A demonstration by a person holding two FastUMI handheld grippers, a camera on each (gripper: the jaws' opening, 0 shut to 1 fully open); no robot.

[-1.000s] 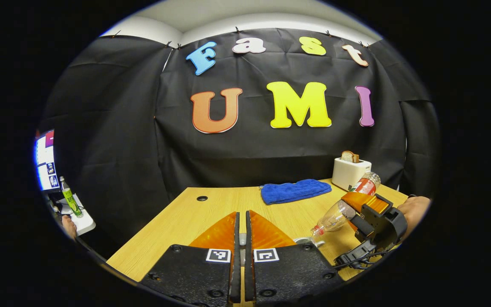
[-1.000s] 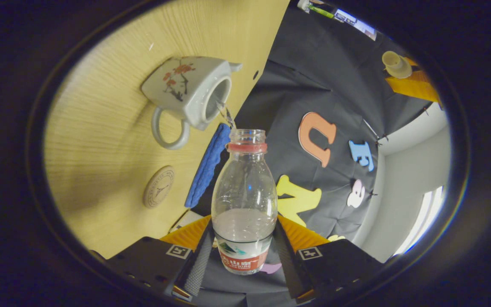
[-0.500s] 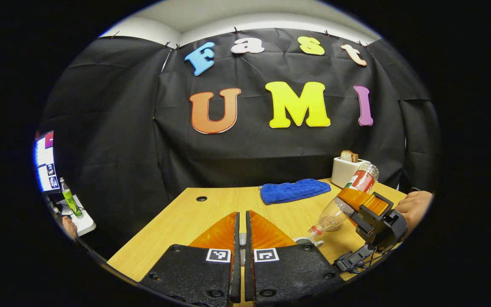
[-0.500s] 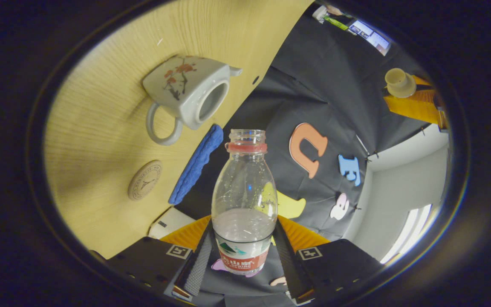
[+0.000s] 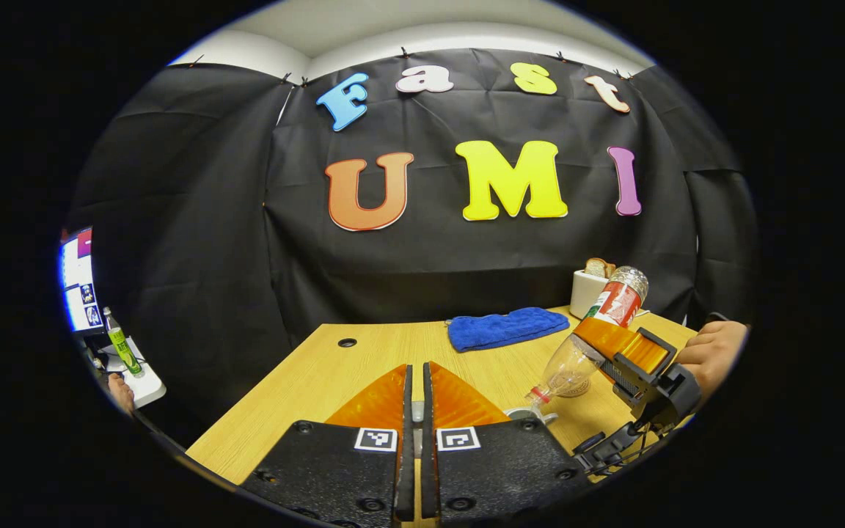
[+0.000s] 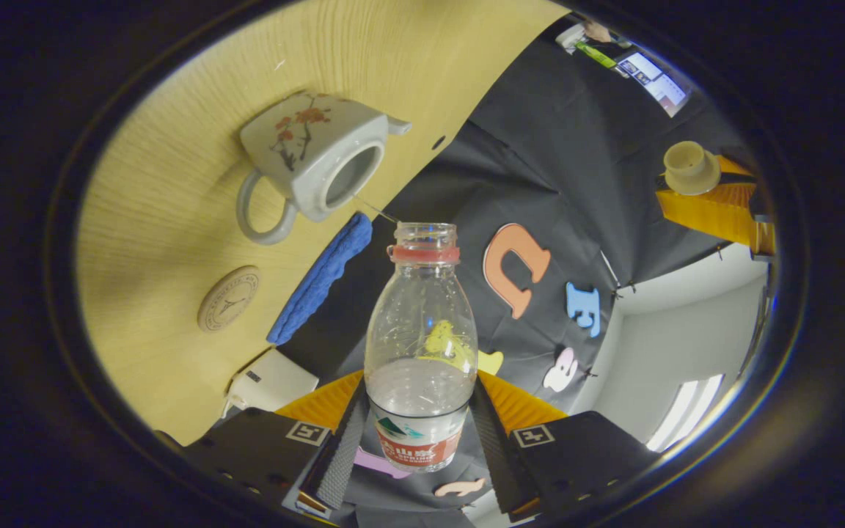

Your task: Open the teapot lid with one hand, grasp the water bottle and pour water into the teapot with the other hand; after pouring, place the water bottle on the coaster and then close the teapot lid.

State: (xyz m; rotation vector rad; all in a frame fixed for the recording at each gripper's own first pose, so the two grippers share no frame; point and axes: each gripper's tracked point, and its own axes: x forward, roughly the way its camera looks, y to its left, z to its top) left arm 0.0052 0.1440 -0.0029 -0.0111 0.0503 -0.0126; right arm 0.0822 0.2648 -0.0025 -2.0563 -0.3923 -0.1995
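Note:
The white teapot (image 6: 312,150) with red blossoms stands open on the wooden table (image 6: 173,220); its rim (image 5: 532,416) peeks out beside my left fingers. My right gripper (image 6: 420,389) is shut on the clear water bottle (image 6: 422,323), uncapped and tilted mouth-down over the teapot, and a thin trickle runs into the opening. In the left gripper view that bottle (image 5: 591,341) slants down from the right gripper (image 5: 613,352). My left gripper (image 5: 415,370) is shut on the teapot lid (image 6: 690,167), held up off to the side. The round coaster (image 6: 229,298) lies near the teapot.
A blue cloth (image 5: 507,328) lies at the table's far edge, with a white toaster (image 5: 587,290) holding bread beside it. A hand (image 5: 712,352) grips the right gripper. Off the table's left are a monitor (image 5: 76,279) and a green bottle (image 5: 122,345).
The right gripper has swung the bottle's base higher and tipped it steeper. The strong stream from a second ago is down to a thin trickle. The left gripper has stayed put.

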